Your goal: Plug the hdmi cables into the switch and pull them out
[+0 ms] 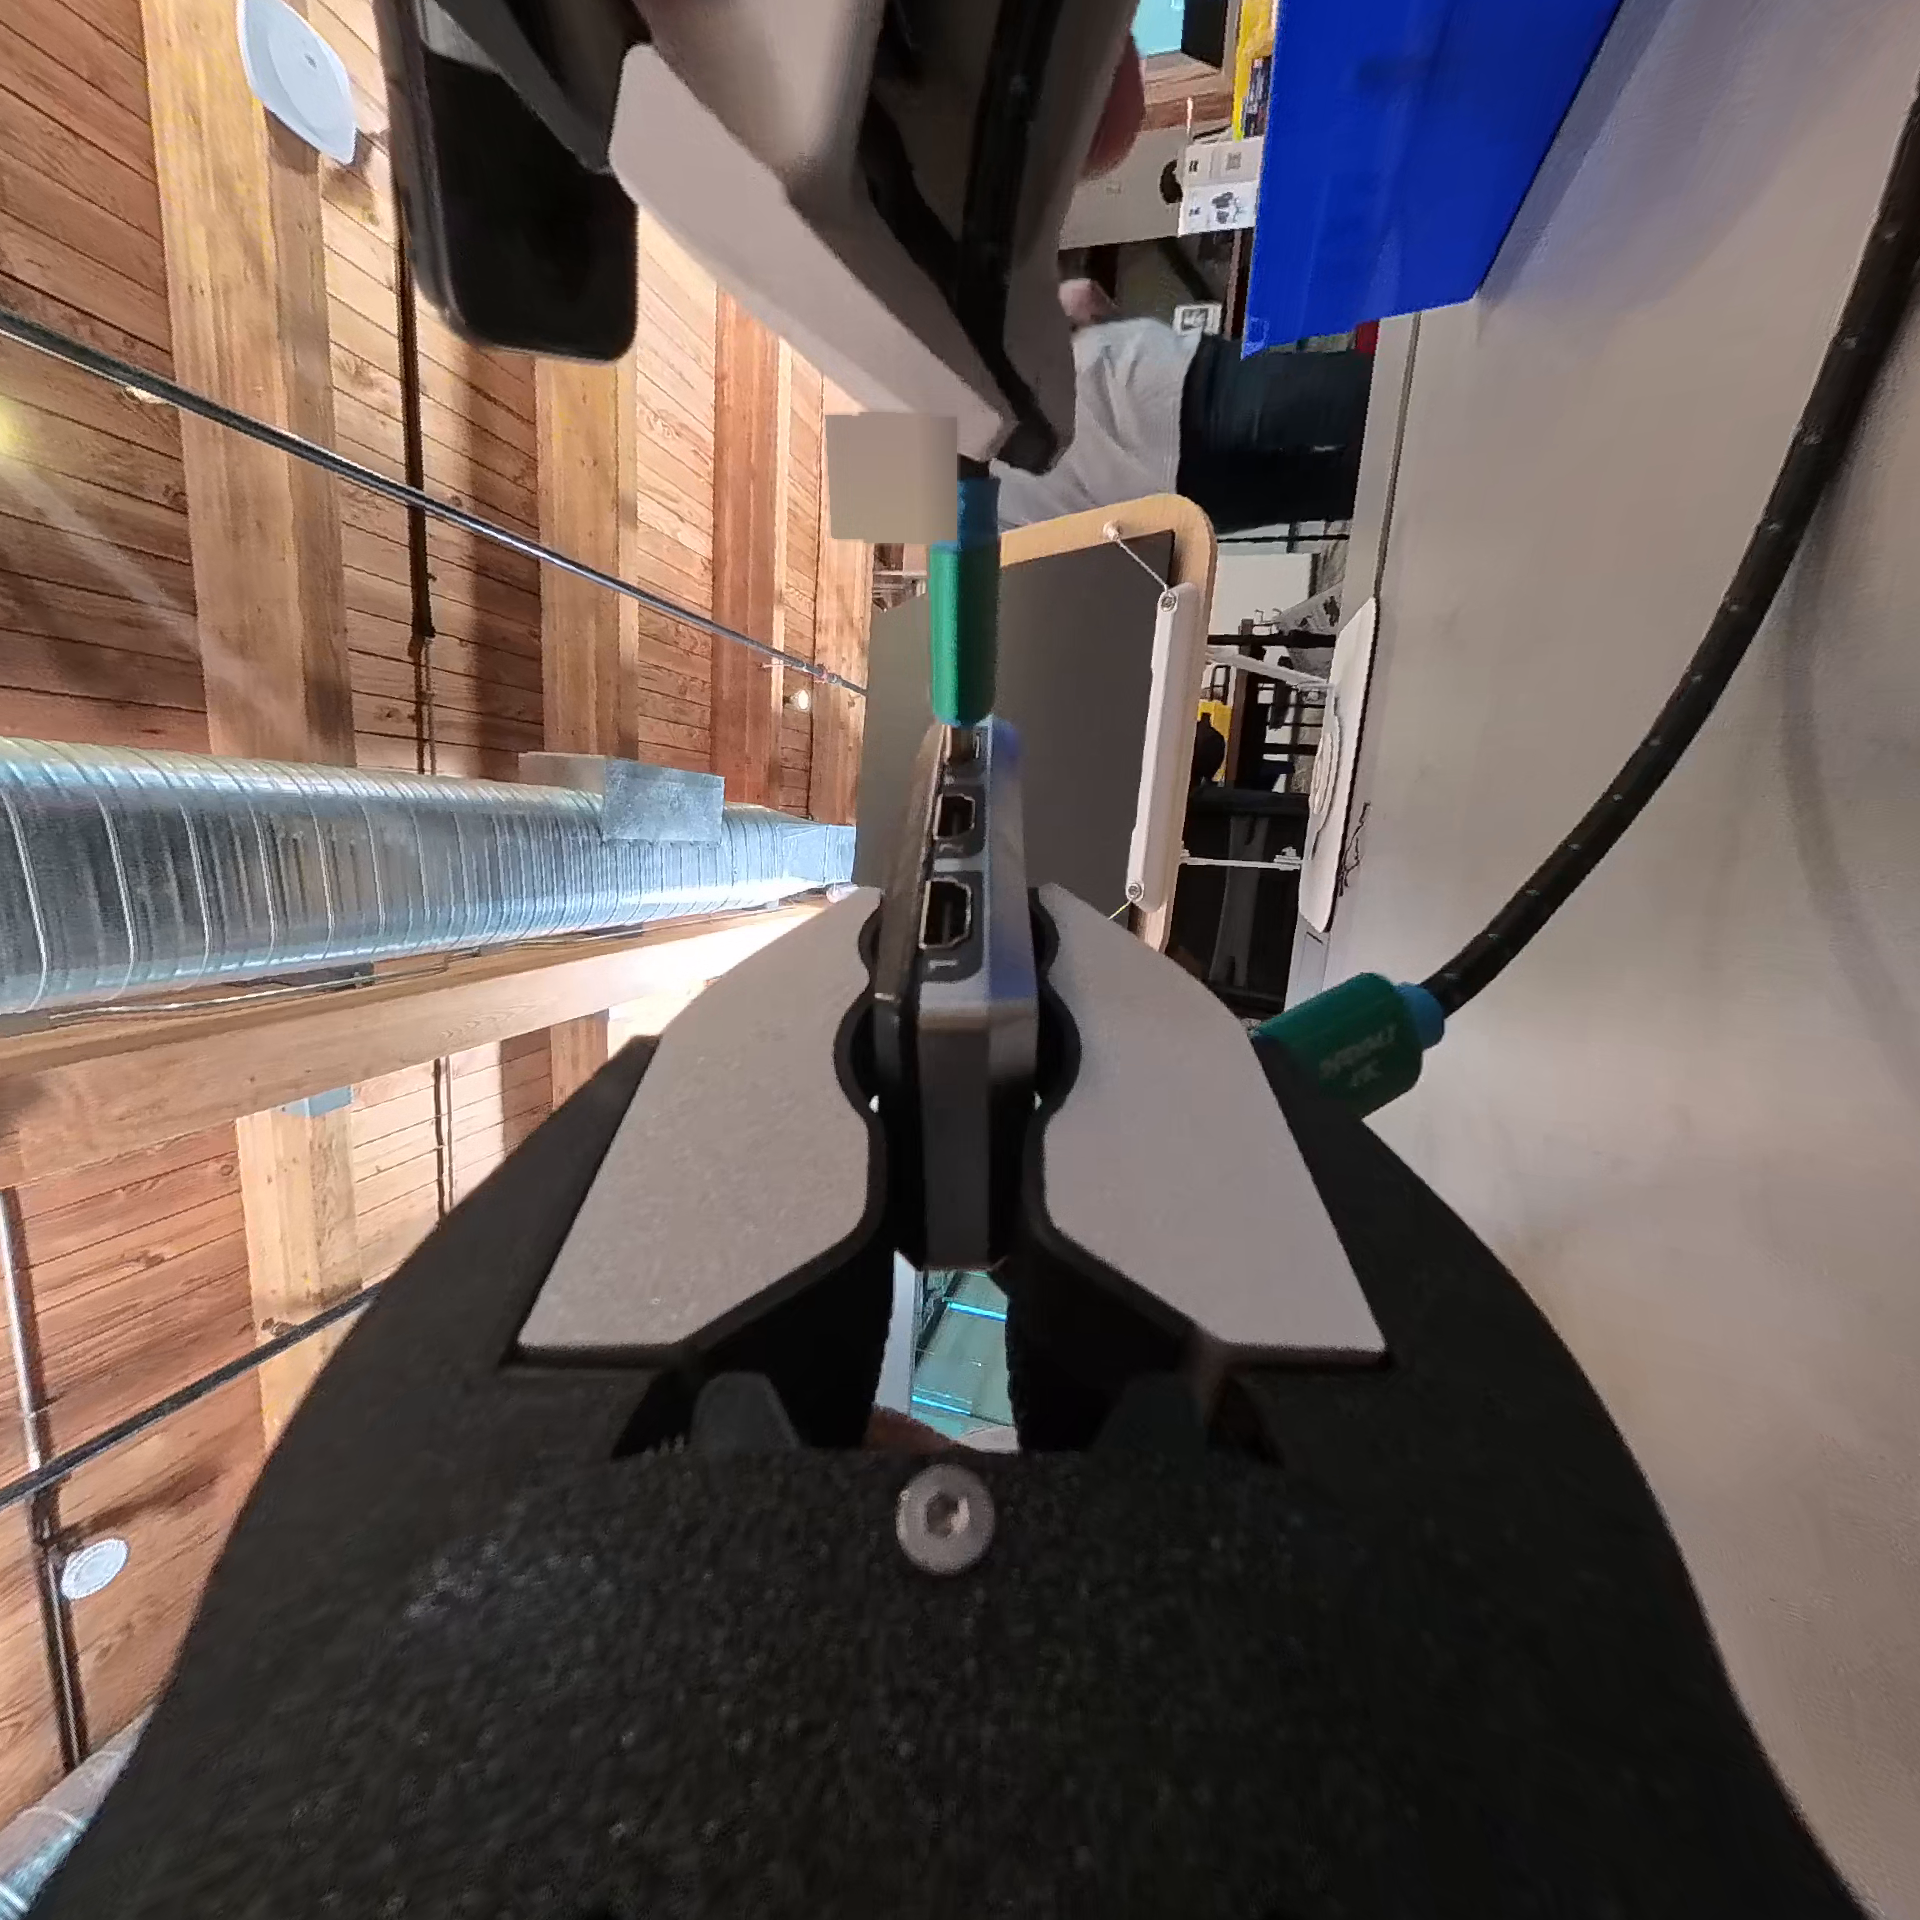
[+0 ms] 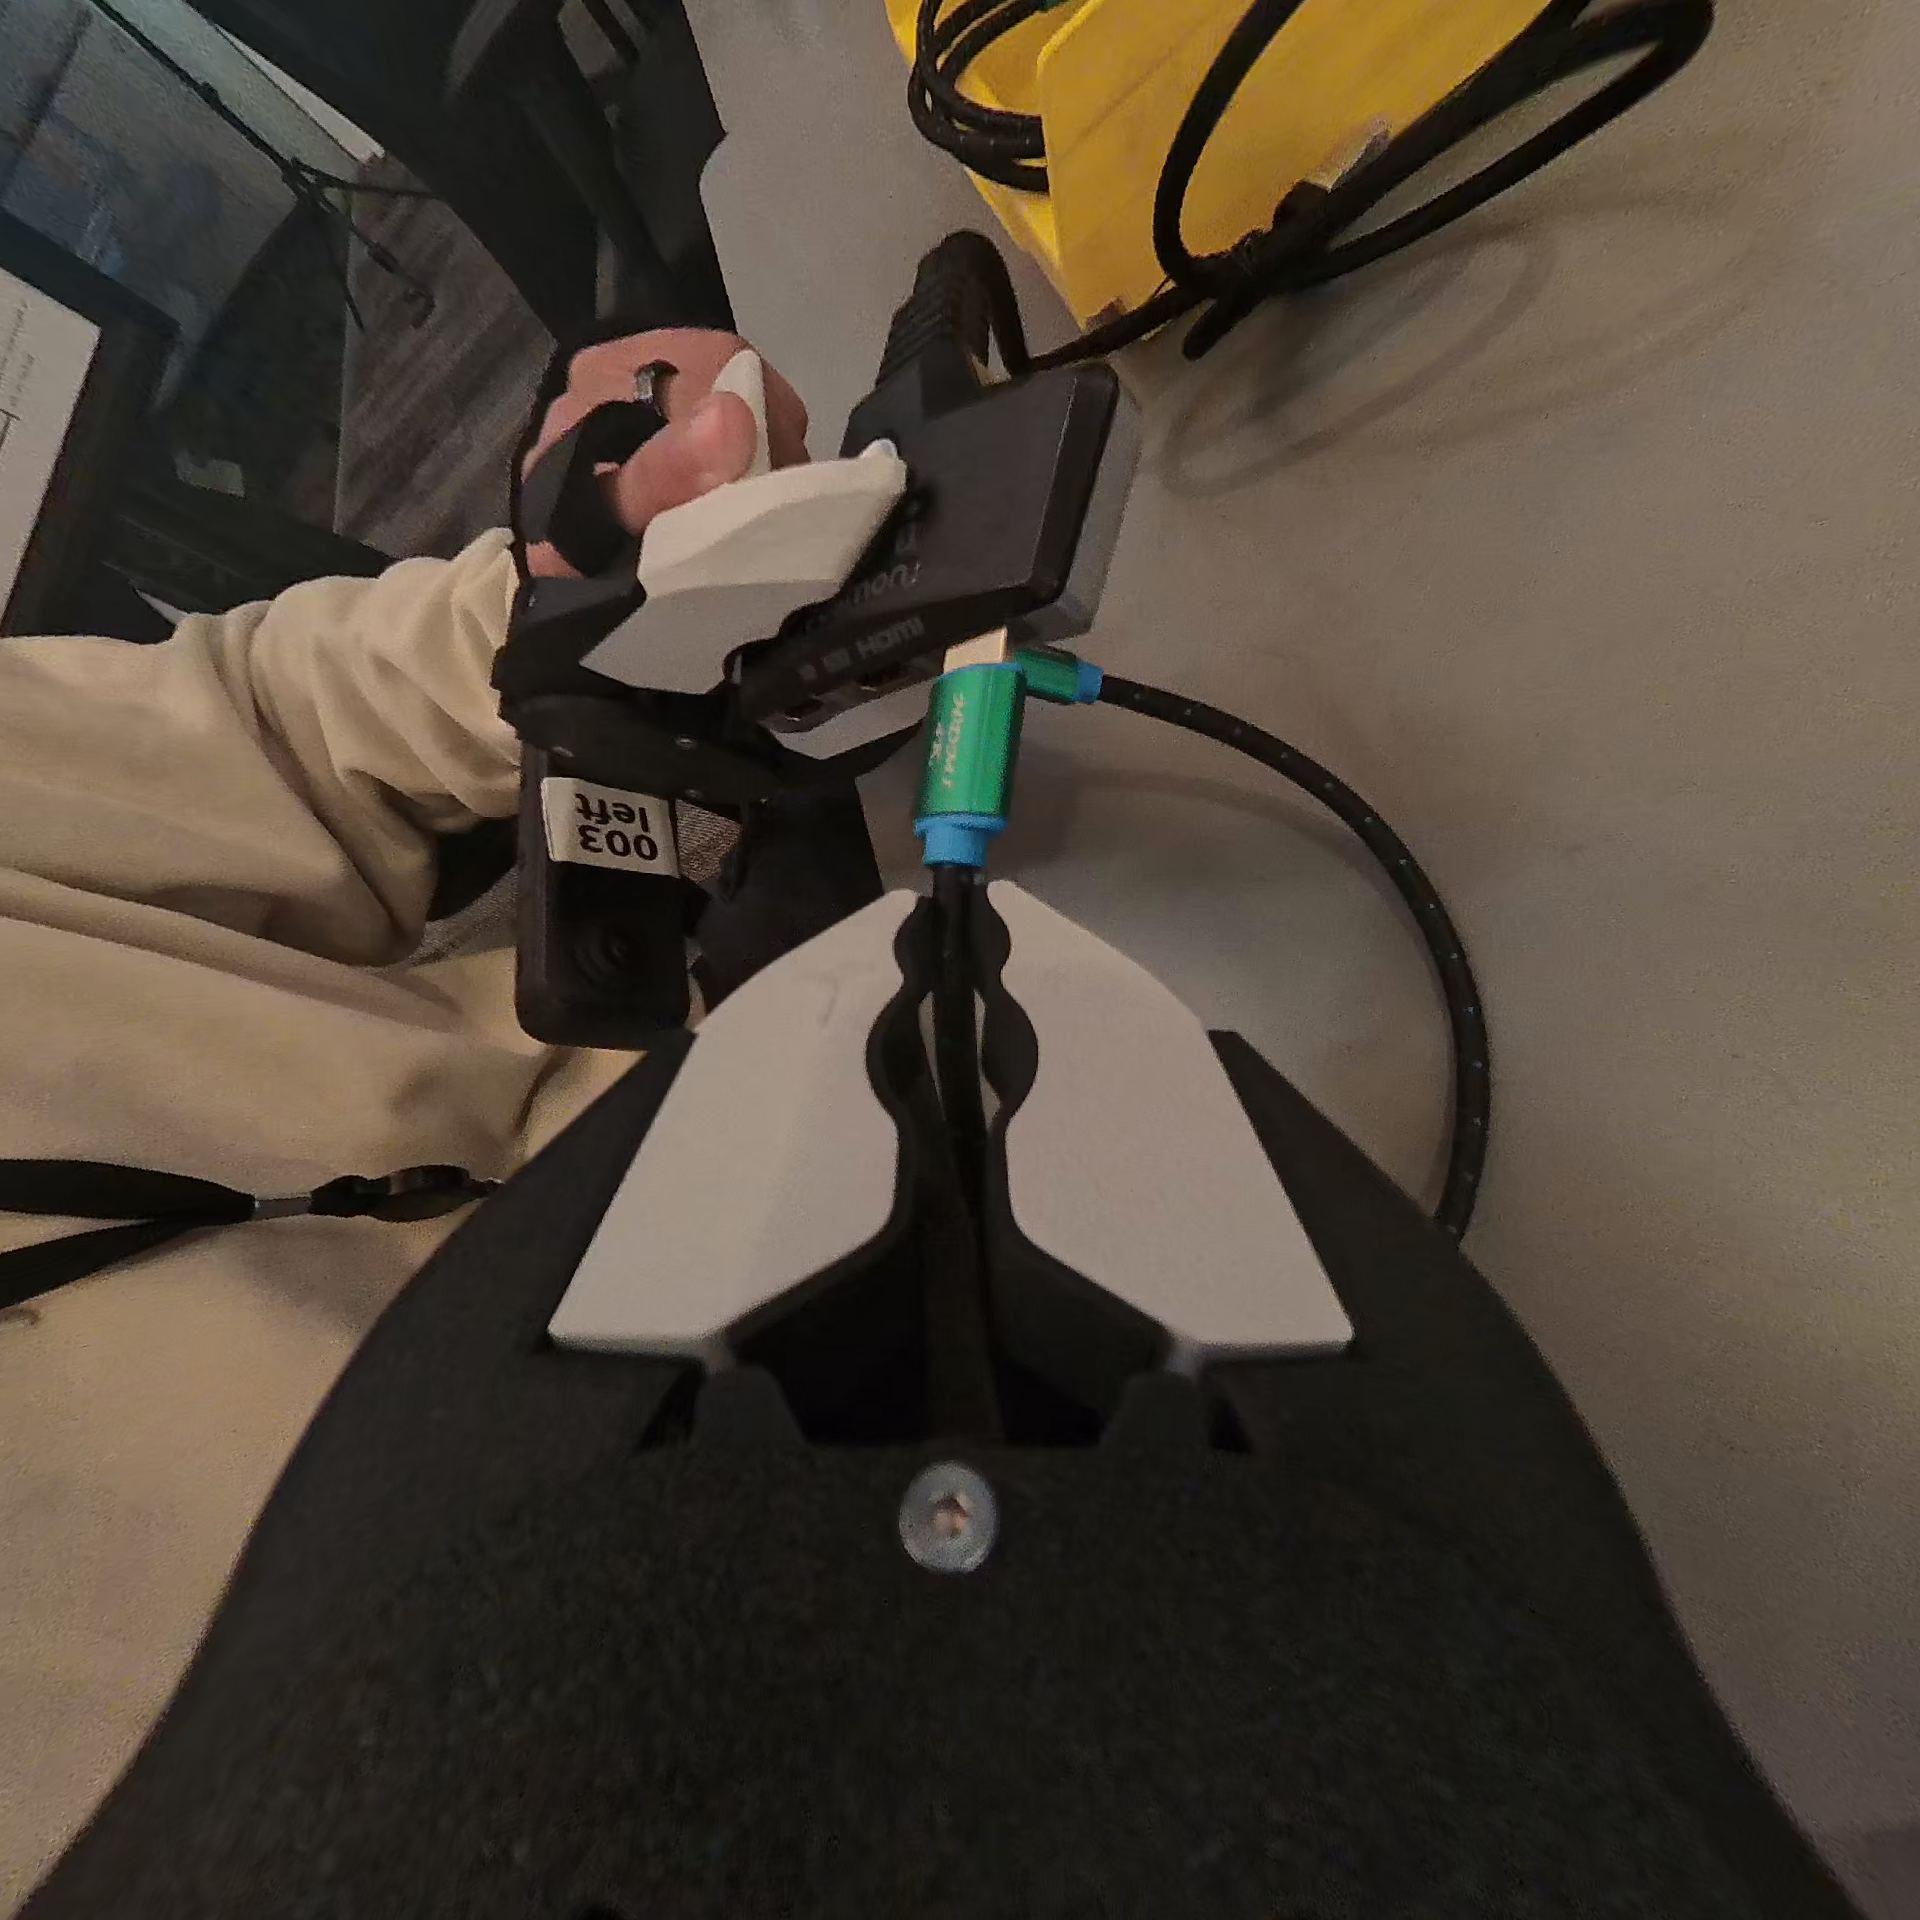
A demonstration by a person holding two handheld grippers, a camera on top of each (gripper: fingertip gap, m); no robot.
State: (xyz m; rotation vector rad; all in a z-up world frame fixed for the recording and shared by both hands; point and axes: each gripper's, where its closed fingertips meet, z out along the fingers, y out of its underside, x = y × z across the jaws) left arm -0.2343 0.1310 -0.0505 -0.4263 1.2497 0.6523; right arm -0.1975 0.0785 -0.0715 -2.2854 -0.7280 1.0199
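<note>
Glossy green metal plug (image 2: 966, 743), braided cloth cable (image 2: 1449, 997), matt dark switch (image 2: 997, 499)

Both grippers are showing pale grey fingers (image 1: 748, 1122) on rough black bodies, each bearing one silver screw (image 2: 945, 1515). The person is wearing a cream sleeve (image 2: 260, 748); a white sticker (image 2: 608, 826) is sitting on the left gripper (image 2: 821, 582).

Two ports (image 1: 951, 868) on the switch (image 1: 966, 997) faced open air, nothing before them. The end port was blocked by a green plug (image 2: 966, 748) at its mouth. The left gripper (image 1: 954, 935) covered the switch's flat sides. A second plug (image 1: 1351, 1039) and its cable (image 1: 1662, 707) lay close beside on the table (image 1: 1662, 1351).
</note>
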